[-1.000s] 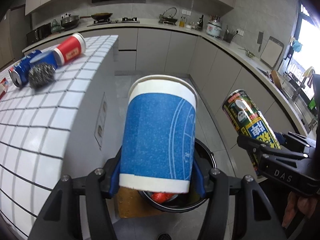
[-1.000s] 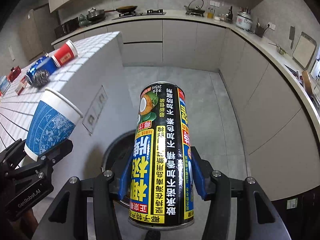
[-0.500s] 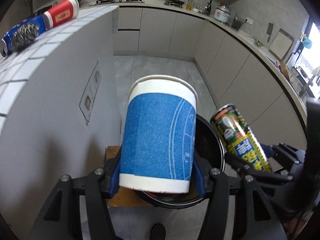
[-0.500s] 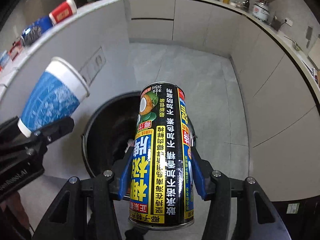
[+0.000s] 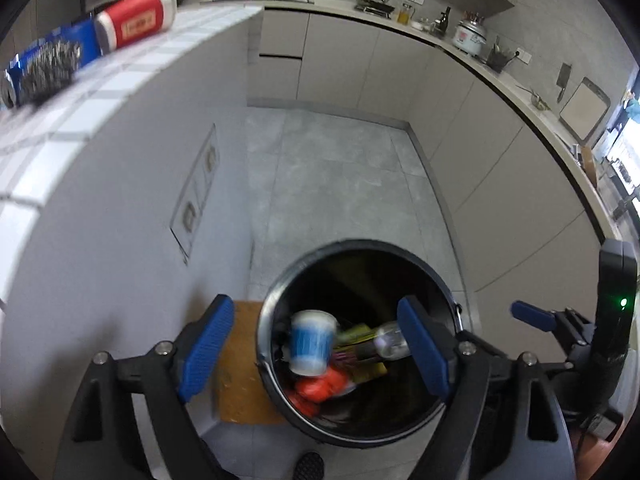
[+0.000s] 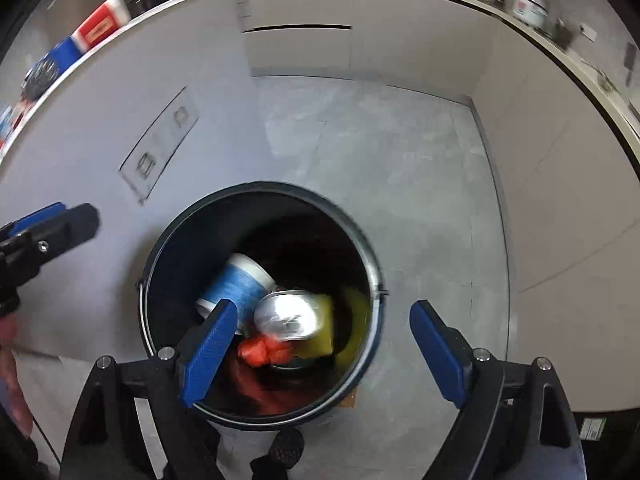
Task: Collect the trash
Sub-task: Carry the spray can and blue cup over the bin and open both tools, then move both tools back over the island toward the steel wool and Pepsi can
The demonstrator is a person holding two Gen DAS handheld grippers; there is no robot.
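Observation:
A black round trash bin (image 5: 280, 288) stands on the floor below both grippers; it also shows in the right wrist view (image 6: 168, 240). Inside it lie the blue paper cup (image 5: 311, 343) (image 6: 240, 280), blurred, the can (image 5: 390, 340) (image 6: 290, 314) with its silver end up, and red and yellow trash. My left gripper (image 5: 318, 354) is open and empty above the bin. My right gripper (image 6: 324, 354) is open and empty above the bin. On the white tiled counter (image 5: 132, 76) lie a red cup (image 5: 136, 24), a blue can (image 5: 86, 42) and a steel scrubber (image 5: 48, 68).
A brown cardboard piece (image 5: 240, 368) lies on the floor beside the bin. The counter's white side wall (image 5: 120, 200) is close on the left. Grey cabinets (image 5: 480, 152) run along the right and back. Grey tiled floor (image 5: 340, 168) lies beyond the bin.
Both grippers opened. The blue cup left my left gripper and the can left my right gripper; both fell into the bin.

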